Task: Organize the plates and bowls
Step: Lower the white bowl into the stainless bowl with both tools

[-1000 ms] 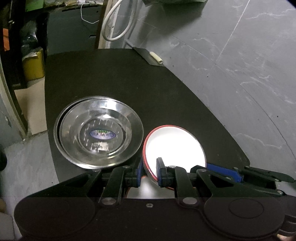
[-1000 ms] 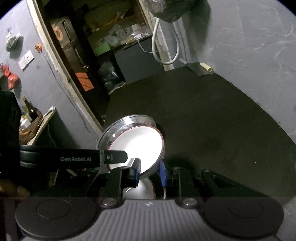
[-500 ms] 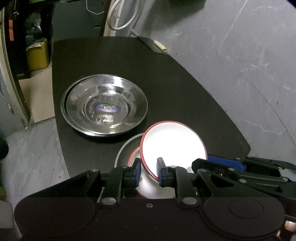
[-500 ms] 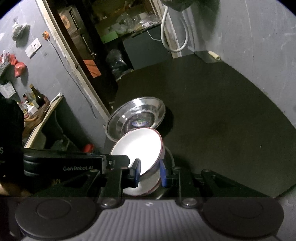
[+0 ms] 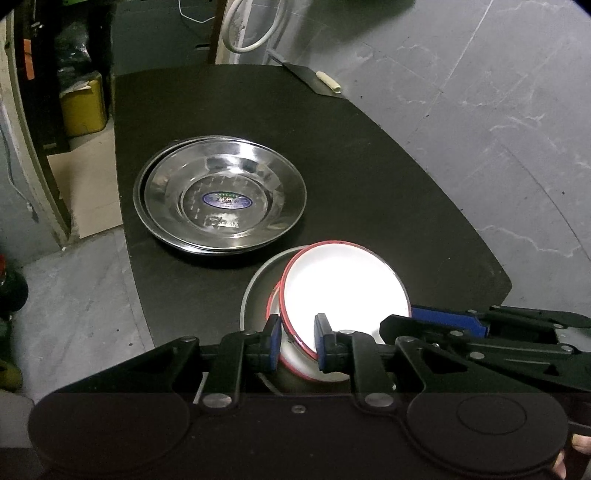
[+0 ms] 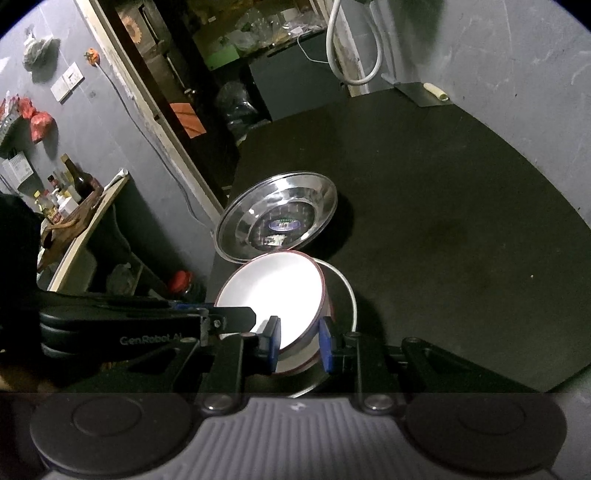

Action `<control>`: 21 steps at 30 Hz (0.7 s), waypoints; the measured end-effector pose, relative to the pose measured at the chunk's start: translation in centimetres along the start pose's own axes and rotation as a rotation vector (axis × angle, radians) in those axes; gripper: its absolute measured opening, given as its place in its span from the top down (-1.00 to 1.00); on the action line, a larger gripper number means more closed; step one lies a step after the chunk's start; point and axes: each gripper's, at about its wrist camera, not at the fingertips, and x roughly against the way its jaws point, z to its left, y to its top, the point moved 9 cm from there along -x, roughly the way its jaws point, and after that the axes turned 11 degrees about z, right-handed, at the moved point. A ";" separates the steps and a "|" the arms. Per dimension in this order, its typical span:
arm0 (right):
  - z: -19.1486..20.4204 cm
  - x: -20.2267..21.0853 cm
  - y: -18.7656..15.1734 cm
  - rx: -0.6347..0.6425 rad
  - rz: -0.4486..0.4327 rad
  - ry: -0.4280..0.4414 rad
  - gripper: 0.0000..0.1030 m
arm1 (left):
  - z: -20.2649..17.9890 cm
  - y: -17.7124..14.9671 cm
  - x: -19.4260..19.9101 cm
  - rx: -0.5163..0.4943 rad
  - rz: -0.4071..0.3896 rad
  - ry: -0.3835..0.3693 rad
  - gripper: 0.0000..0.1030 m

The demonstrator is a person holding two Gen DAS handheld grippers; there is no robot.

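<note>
Bowl (image 5: 347,284) lowered since prev. frames, now tilted over a second bowl (image 5: 274,295) and grey plate (image 5: 255,288), near steel plates (image 5: 221,199). L gripper (image 5: 297,341) and R gripper (image 6: 300,345) both pinch its rim. Risk: uneven release, causing bowl to tip or clatter.

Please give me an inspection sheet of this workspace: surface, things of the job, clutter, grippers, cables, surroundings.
Surface: black table, dark and matte.
Job's things: stacked steel plates resting flat; white bowl with red rim tilted over a grey-rimmed dish that holds another red-rimmed bowl.
Clutter: flat dark tool with a pale handle at the far table edge.
Grippers: left gripper and right gripper each have fingers either side of the white bowl's rim.
Cables: white hose loop on the wall.
Surroundings: grey marbled wall, yellow container, bottles on a side shelf.
</note>
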 end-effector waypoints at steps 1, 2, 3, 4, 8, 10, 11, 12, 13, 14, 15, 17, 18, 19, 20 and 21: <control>0.0 0.0 0.0 0.000 0.001 0.000 0.51 | 0.0 0.0 0.0 0.000 0.000 0.000 0.62; 0.0 0.0 0.0 -0.001 0.003 0.000 0.51 | 0.0 0.0 0.0 -0.001 0.000 0.000 0.62; 0.0 0.0 0.0 -0.002 0.004 0.000 0.51 | 0.0 0.0 0.0 -0.002 0.001 0.001 0.62; 0.0 -0.1 0.0 -0.003 0.006 -0.001 0.51 | -0.1 0.0 0.0 -0.003 0.002 0.003 0.62; -0.1 -0.1 0.0 -0.008 0.011 -0.004 0.51 | -0.3 0.0 -0.2 -0.015 0.008 0.013 0.61; -0.2 -0.2 -0.1 -0.011 0.014 -0.005 0.52 | -0.4 0.0 -0.2 -0.018 0.011 0.015 0.61; -0.2 -0.2 -0.2 -0.012 0.015 -0.004 0.51 | -0.4 0.0 -0.2 -0.018 0.012 0.015 0.61; -0.2 -0.2 -0.2 -0.012 0.016 -0.003 0.51 | -0.5 0.0 -0.2 -0.021 0.013 0.018 0.61; -0.2 -0.2 -0.2 -0.012 0.017 -0.003 0.51 | -0.5 0.0 -0.2 -0.024 0.014 0.021 0.61; -0.2 -0.2 -0.2 -0.011 0.017 -0.003 0.51 | -0.5 0.0 -0.3 -0.026 0.015 0.024 0.61; -0.3 -0.2 -0.2 -0.011 0.017 -0.002 0.51 | -0.6 0.1 -0.3 -0.027 0.015 0.026 0.61; -0.2 -0.2 -0.2 -0.011 0.019 -0.001 0.51 | -0.6 0.1 -0.3 -0.027 0.016 0.027 0.60; -0.2 -0.2 -0.2 -0.011 0.019 0.000 0.51 | -0.6 0.1 -0.3 -0.026 0.016 0.027 0.59; -0.2 -0.2 -0.2 -0.011 0.019 0.000 0.51 | -0.6 0.1 -0.3 -0.026 0.016 0.027 0.59; -0.2 -0.2 -0.2 -0.011 0.020 0.001 0.51 | -0.6 0.1 -0.3 -0.026 0.016 0.026 0.57; -0.2 -0.2 -0.2 -0.011 0.020 0.000 0.51 | -0.6 0.1 -0.3 -0.025 0.016 0.025 0.57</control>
